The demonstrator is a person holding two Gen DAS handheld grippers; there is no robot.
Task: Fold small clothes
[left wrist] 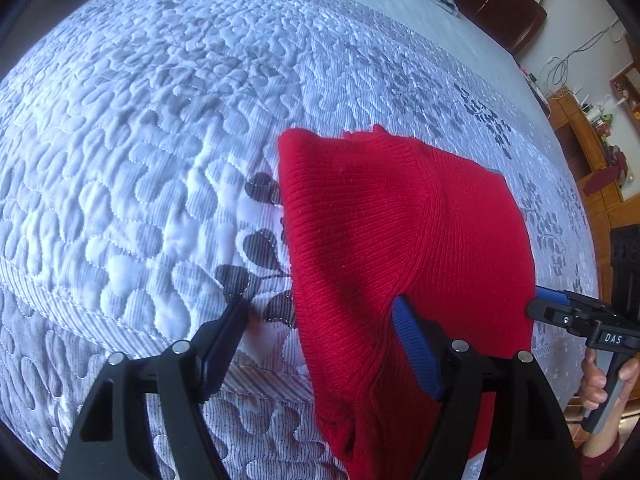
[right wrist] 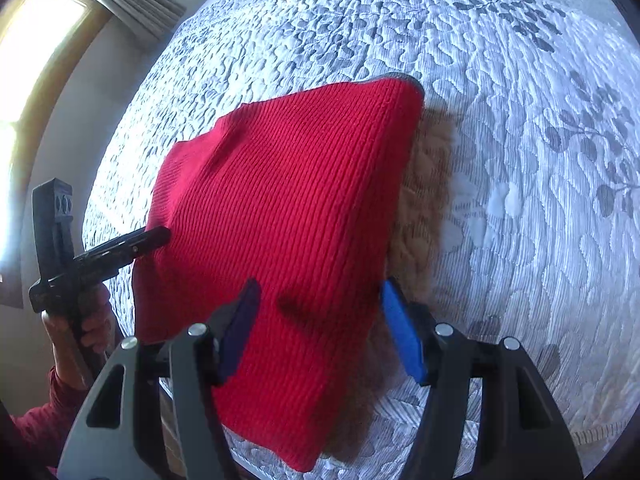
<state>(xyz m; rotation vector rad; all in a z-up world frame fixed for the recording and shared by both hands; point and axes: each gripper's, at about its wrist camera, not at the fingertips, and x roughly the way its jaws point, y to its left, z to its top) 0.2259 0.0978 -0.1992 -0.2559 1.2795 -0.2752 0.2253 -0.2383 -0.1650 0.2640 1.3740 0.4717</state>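
Observation:
A red knit garment lies folded in a rough rectangle on the quilted bed cover. My left gripper stands open over its near left edge. One finger hangs over the quilt and the blue pad over the knit, with nothing pinched. In the right wrist view the same garment fills the middle. My right gripper is open above its near right part, and the fabric passes loosely between the jaws. Each gripper shows in the other's view: the right gripper and the left gripper both sit at the garment's sides.
The grey-white leaf-patterned quilt spreads all around the garment. A brown headboard and wooden furniture stand beyond the bed. A bright window with a curtain is at the left. A person's hand grips a handle.

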